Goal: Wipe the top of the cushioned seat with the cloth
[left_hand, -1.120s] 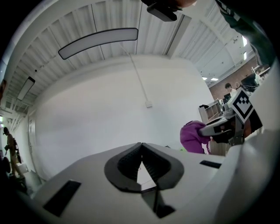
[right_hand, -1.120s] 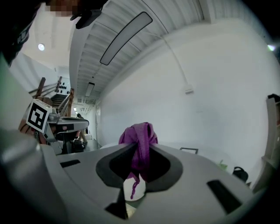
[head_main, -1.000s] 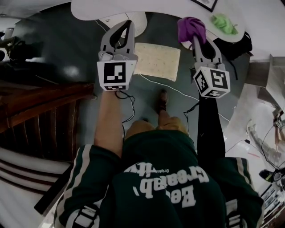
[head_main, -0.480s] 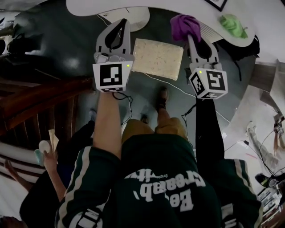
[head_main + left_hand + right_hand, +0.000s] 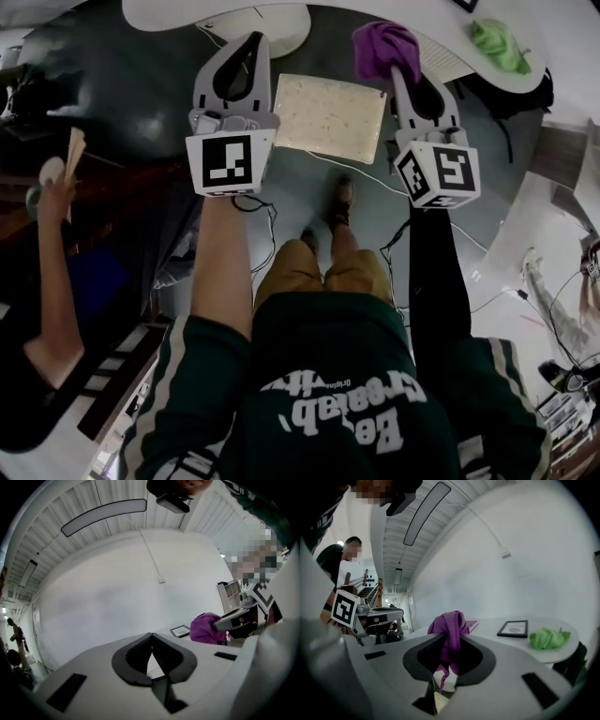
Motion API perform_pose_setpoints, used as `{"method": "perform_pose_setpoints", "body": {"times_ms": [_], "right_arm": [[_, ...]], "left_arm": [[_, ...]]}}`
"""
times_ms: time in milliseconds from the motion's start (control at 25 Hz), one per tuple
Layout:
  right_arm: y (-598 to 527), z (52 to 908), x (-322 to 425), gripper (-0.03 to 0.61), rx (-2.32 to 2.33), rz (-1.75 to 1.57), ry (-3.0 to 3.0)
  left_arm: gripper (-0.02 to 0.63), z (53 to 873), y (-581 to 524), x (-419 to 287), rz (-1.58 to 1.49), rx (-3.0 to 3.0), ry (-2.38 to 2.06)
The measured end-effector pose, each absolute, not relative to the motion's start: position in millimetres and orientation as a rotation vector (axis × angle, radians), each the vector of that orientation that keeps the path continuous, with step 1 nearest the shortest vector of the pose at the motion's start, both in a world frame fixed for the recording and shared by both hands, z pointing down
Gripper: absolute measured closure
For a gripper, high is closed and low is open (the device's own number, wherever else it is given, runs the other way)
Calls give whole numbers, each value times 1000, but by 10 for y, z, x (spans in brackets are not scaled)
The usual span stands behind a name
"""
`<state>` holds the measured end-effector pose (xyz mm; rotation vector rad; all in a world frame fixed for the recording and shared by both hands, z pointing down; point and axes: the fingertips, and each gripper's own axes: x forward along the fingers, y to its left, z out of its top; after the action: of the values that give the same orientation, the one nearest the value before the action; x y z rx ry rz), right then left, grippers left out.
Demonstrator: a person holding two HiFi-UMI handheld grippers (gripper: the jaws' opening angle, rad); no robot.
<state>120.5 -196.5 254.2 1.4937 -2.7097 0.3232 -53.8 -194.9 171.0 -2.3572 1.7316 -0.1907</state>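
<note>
A pale cream cushioned seat (image 5: 328,116) lies low ahead on the dark floor, between my two grippers in the head view. My right gripper (image 5: 401,64) is shut on a purple cloth (image 5: 382,49), which bunches above the jaw tips; the same purple cloth (image 5: 450,629) hangs between the jaws in the right gripper view. The left gripper (image 5: 254,39) is held up at the seat's left, its jaws closed tip to tip with nothing between them (image 5: 151,635). Both grippers are raised above the seat, not touching it.
A white round table (image 5: 234,11) curves along the top, with a green cloth (image 5: 499,47) and a framed picture (image 5: 513,628) on it. Cables (image 5: 375,192) trail over the floor. Another person's arm (image 5: 52,244) is at the left. Dark wooden stairs (image 5: 112,375) lie lower left.
The seat and table have slid closer and slightly left in the head view as I stepped forward. A person's arm has come into view at the left. Both grippers keep their states.
</note>
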Motion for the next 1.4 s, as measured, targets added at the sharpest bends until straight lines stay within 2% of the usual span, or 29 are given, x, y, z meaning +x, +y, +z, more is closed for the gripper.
{"method": "perform_pose_setpoints", "body": {"times_ms": [760, 1400], "right_arm": [[-2049, 3416, 1168, 514, 1499, 410, -2639], [-2191, 4304, 416, 514, 1496, 561, -2526]], "left_arm": [[598, 2564, -2104, -477, -207, -2450, 1661], [598, 3270, -2447, -1075, -179, -2524, 1596]]}}
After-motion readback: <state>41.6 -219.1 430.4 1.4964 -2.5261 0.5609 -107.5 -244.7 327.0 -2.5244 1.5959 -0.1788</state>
